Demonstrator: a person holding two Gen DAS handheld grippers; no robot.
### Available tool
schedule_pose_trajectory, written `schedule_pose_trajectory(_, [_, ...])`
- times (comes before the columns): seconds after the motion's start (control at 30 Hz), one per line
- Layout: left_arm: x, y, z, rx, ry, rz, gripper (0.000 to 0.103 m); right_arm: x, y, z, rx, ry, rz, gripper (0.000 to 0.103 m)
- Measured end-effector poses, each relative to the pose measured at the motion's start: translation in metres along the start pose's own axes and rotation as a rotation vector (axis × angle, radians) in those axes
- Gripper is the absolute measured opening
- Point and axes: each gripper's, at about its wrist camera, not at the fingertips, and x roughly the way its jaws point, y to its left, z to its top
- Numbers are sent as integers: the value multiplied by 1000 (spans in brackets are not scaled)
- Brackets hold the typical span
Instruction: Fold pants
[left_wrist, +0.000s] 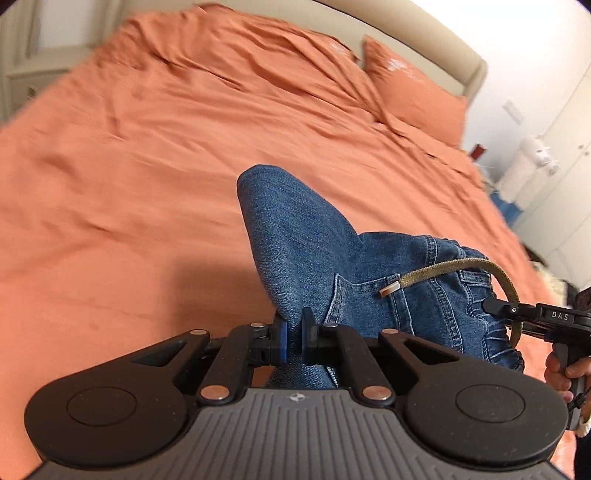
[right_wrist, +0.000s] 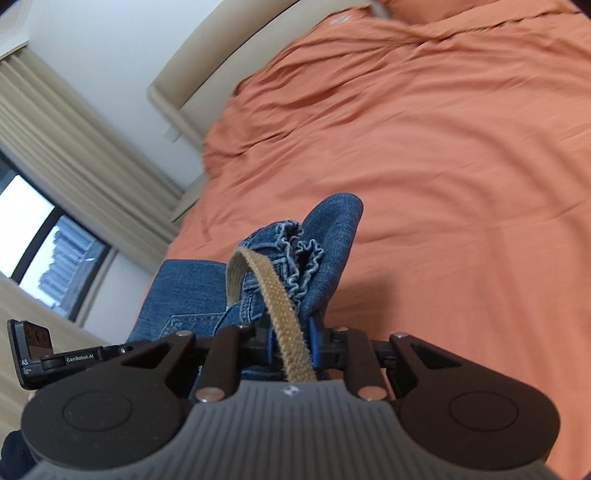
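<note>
Blue denim pants (left_wrist: 306, 236) with an elastic waistband and a tan drawstring (left_wrist: 443, 269) hang between my two grippers above the orange bed. My left gripper (left_wrist: 293, 338) is shut on a fold of the denim. My right gripper (right_wrist: 291, 343) is shut on the gathered waistband of the pants (right_wrist: 325, 243), with the tan drawstring (right_wrist: 273, 291) looping over its fingers. The right gripper also shows at the right edge of the left wrist view (left_wrist: 496, 306), and the left gripper's body shows at the left of the right wrist view (right_wrist: 55, 360).
The bed's orange cover (left_wrist: 184, 147) spreads wide ahead, wrinkled. An orange pillow (left_wrist: 410, 85) lies by the beige headboard (right_wrist: 207, 66). Curtains and a window (right_wrist: 55, 236) are to one side; white wardrobes (left_wrist: 554, 184) and small items stand beyond the bed's far side.
</note>
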Motion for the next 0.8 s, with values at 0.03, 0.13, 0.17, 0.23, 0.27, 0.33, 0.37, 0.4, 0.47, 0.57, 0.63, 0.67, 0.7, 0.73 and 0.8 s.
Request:
schedule_pose_trajectory(0.03, [-8, 7, 2, 6, -4, 25, 6, 14, 10, -4, 2, 11, 16, 14])
schedule_pose_trajectory(0.13, [-19, 36, 6, -2, -4, 87, 6, 54, 35, -15, -5, 37, 56, 14])
schedule_pose_trajectory(0.17, [-19, 44, 4, -9, -2, 103, 6, 67, 40, -18, -2, 45, 67, 14])
schedule_pose_trajectory(0.23, [-9, 60, 1, -28, 9, 124, 6, 92, 48, -23, 6, 63, 73, 14])
schedule_pose_trajectory(0.27, [-2, 69, 1, -39, 16, 133, 7, 105, 50, -25, 5, 75, 69, 14])
schedule_pose_trajectory(0.33, [13, 87, -7, -76, 31, 124, 7, 125, 48, -30, 2, 100, 45, 14])
schedule_pose_trajectory(0.37, [23, 93, -10, -84, 39, 117, 6, 134, 46, -34, 1, 111, 27, 14])
schedule_pose_trajectory(0.4, [32, 97, -13, -87, 40, 118, 6, 142, 40, -35, -1, 117, -1, 14])
schedule_pose_trajectory(0.47, [47, 104, -18, -89, 43, 132, 7, 153, 23, -38, 14, 124, -59, 14])
schedule_pose_trajectory(0.57, [65, 126, -23, -144, 78, 106, 19, 163, -5, -42, 59, 145, -88, 12])
schedule_pose_trajectory(0.63, [70, 136, -26, -160, 78, 90, 28, 166, -15, -48, 52, 150, -102, 12])
schedule_pose_trajectory(0.67, [71, 139, -27, -169, 74, 83, 32, 170, -17, -49, 48, 150, -111, 12])
schedule_pose_trajectory(0.7, [71, 141, -27, -178, 68, 77, 39, 173, -17, -50, 36, 151, -123, 13])
schedule_pose_trajectory(0.73, [70, 143, -27, -181, 63, 75, 41, 175, -18, -50, 27, 154, -133, 13])
schedule_pose_trajectory(0.8, [66, 142, -24, -169, 52, 89, 41, 177, -14, -49, 1, 161, -136, 18])
